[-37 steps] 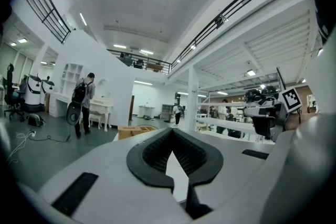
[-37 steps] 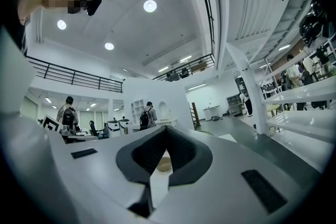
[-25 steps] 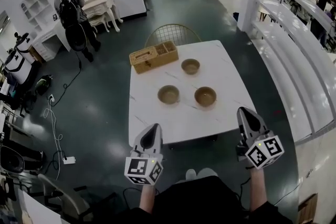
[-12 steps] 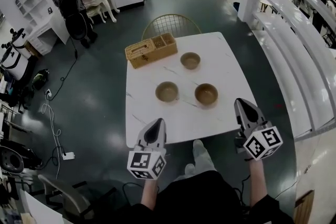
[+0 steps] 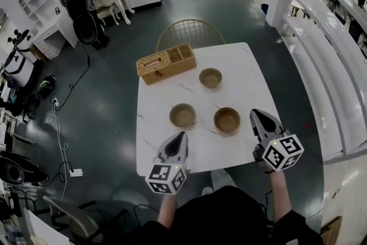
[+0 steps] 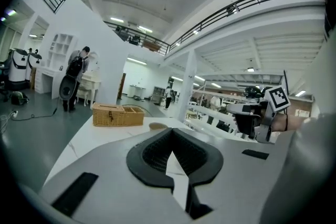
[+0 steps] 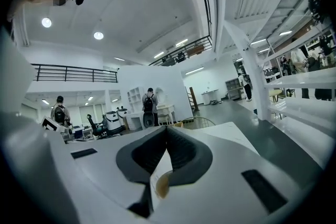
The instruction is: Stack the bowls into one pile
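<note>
On the white marble-patterned worktop [image 5: 160, 94], the left round brown bowl [image 5: 183, 116], the right bowl [image 5: 227, 120] and the far bowl [image 5: 210, 77] stand apart, unstacked, the far bowl near a woven wicker basket [image 5: 166, 59]. At the near edge, the left tongs [image 5: 180, 136] and the right tongs [image 5: 256, 115] are both closed, holding nothing.

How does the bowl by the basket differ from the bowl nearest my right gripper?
The far bowl, beside the basket, sits toward the back of the table. The near bowl, by the right gripper, sits close to the front edge. The far bowl looks smaller and paler tan, the near bowl warmer brown, though distance may explain the size. Both stand upright, empty and unstacked.
</note>
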Available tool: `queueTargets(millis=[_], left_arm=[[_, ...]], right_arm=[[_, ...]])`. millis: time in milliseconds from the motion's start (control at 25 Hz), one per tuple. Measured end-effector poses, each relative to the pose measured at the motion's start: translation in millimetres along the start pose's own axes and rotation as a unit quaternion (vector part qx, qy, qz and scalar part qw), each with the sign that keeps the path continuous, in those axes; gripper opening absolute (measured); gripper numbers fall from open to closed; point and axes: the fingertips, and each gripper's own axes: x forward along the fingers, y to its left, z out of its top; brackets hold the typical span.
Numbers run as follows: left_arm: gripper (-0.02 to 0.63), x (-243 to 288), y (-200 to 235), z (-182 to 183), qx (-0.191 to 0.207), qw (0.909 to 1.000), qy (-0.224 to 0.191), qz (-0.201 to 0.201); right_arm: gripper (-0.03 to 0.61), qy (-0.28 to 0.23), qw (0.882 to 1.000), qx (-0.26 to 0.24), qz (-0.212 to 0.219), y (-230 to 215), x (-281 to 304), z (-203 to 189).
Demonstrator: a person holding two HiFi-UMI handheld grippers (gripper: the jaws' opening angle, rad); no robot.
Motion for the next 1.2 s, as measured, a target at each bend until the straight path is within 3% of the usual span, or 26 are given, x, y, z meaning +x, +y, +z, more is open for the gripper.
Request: queueTargets(millis=[360,640,1040,1200], left_arm=[[0.014,61.9,2.7,-16.3,-0.023,0.9987,0.045,-0.009],[0.014,94.0,0.4,-29.4,-0.037,0.9964,0.075,-0.012],[0.014,118.7,-11.8,-56.1,-0.051,0.9907,0.124,-0.024],[0.014,120.3,-7.8,-72.7,-0.06,0.9869,0.147,-0.031]], right_arm=[[0.014,0.094,0.995,-0.02,0.041,-34.4,54.0,-29.1],[0.014,0.139,0.988,0.009,0.068,-53.0,87.3,-48.9],[0.018,0.242,0.966,0.015,0.092,-65.9,109.4,-99.8],[0.104,0.272,0.958,0.022,0.089,-67.1,115.1,-124.4]])
